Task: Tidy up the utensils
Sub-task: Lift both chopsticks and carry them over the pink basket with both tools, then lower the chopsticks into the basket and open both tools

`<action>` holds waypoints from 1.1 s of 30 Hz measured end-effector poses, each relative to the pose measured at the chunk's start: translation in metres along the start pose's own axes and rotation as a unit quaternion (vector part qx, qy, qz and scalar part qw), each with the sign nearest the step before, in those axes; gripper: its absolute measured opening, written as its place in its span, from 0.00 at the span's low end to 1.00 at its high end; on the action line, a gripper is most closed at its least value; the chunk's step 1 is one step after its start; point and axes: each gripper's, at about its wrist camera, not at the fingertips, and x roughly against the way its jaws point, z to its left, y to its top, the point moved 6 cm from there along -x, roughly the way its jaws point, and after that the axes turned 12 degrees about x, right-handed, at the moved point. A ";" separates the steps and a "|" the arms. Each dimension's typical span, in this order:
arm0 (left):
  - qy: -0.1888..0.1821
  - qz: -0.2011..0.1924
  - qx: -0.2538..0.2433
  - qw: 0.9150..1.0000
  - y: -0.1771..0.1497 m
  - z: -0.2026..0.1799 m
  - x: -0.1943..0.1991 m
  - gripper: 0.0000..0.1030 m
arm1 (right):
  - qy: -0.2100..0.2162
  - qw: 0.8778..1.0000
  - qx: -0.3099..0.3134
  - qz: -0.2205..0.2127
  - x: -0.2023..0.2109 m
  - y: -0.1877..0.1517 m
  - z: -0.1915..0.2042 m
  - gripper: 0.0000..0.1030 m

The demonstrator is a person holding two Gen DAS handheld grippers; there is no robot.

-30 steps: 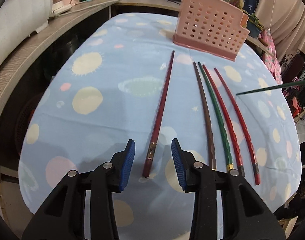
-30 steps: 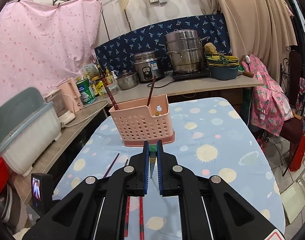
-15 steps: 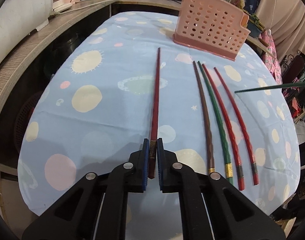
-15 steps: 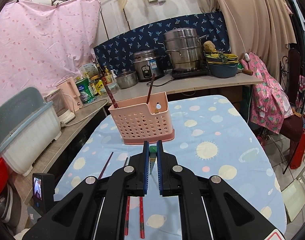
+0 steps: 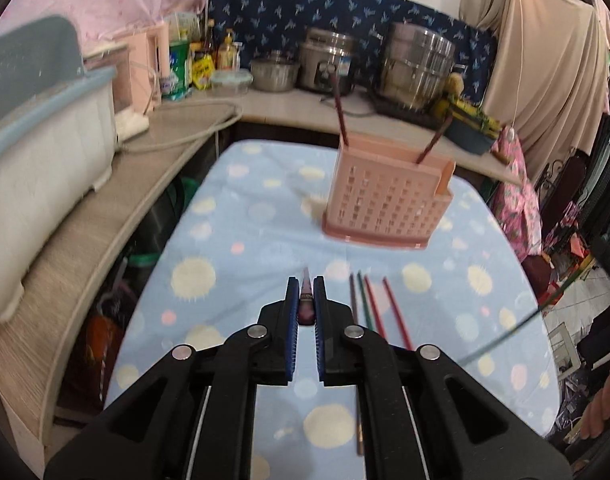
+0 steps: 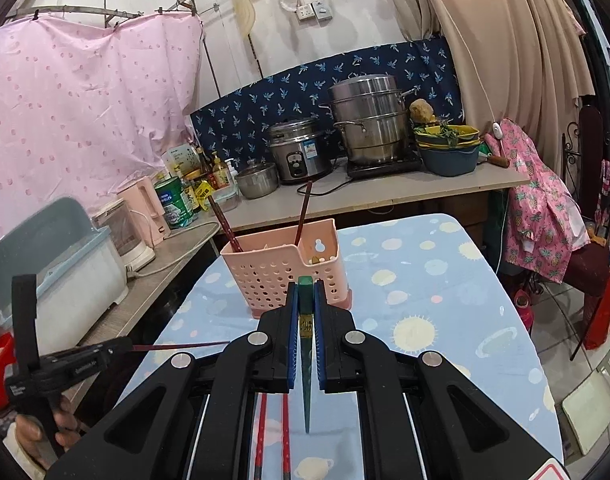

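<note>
You had soft, even indoor light and faint shadows. Your left view was smeared by motion blur (the pink basket (image 5: 387, 204) especially); both bowed and vignetted at the edges.

No wording I can read for certain, faint white lettering on my left gripper (image 6: 71, 366) body too small to make out, labels on counter tins and bottles (image 6: 173, 200) blurred

The holder (image 6: 281, 272) is matt pink perforated plastic, the tablecloth (image 6: 433, 312) soft printed cloth, the far steamer (image 6: 369, 120) and cooker (image 6: 299, 152) shiny metal, the counter (image 5: 77, 240) matt wood-grain, and the left bin (image 5: 41, 152) smooth plastic.
</note>
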 end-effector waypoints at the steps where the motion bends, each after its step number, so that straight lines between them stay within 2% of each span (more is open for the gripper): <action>1: -0.003 -0.006 -0.001 1.000 0.008 -0.004 0.002 0.07 | 0.000 1.000 0.000 -0.002 -0.001 0.005 -0.001 0.07; 6: -0.012 -0.037 -0.004 0.999 0.049 -0.020 0.012 0.07 | 0.002 1.000 0.001 -0.006 -0.011 0.025 -0.002 0.07; 16: -0.036 -0.067 -0.009 0.997 0.100 -0.052 0.022 0.07 | 0.037 0.999 -0.008 -0.010 -0.033 0.058 0.005 0.07; 25: -0.055 -0.127 -0.009 0.990 0.175 -0.093 0.036 0.07 | 0.049 0.997 0.008 -0.052 -0.051 0.128 0.011 0.07; 30: -0.065 -0.160 -0.013 0.985 0.208 -0.115 0.037 0.07 | 0.050 0.996 0.005 -0.079 -0.069 0.169 0.007 0.07; 33: -0.067 -0.167 -0.011 0.984 0.222 -0.125 0.027 0.07 | 0.047 0.995 0.002 -0.091 -0.083 0.188 0.005 0.07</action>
